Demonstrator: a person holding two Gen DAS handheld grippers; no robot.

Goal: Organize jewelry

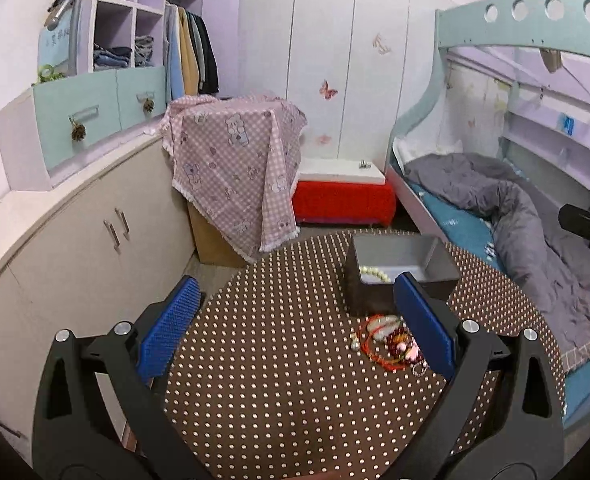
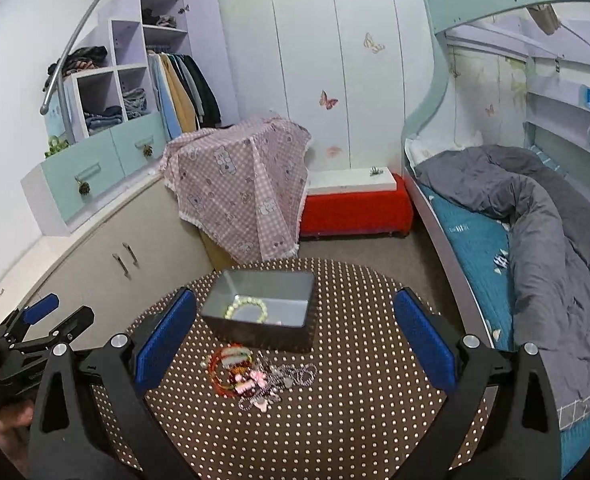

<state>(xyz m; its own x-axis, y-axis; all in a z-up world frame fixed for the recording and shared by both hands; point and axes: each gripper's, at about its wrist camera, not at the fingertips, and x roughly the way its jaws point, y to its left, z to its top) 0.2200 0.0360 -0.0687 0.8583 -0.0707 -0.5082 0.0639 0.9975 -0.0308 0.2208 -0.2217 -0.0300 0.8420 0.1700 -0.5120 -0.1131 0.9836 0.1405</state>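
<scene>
- Standing under both tongs: round table [image 2: 355, 400], brown polka-dot cover; bedroom around it, bunk bed [image 2: 535, 240] right, cabinets [image 2: 107, 264] left.
- Left tongs [image 1: 295, 320] released, jaws wide, empty; right tongs [image 2: 295, 336] likewise.
- Jewelry pile [image 2: 251, 376] between right tongs' pads, just before the box [image 2: 261, 320].
- Box long axis crosswise; pearl bracelet [image 2: 247, 308] inside.
- Pile tangled; single pieces hard to separate; left view partly covers it.

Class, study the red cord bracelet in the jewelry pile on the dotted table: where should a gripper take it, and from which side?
Grip the red cord bracelet at its outer arc on the pile's left edge, coming from above. It lies flat, and only that side looks free of the tangled jewelry pile.
</scene>
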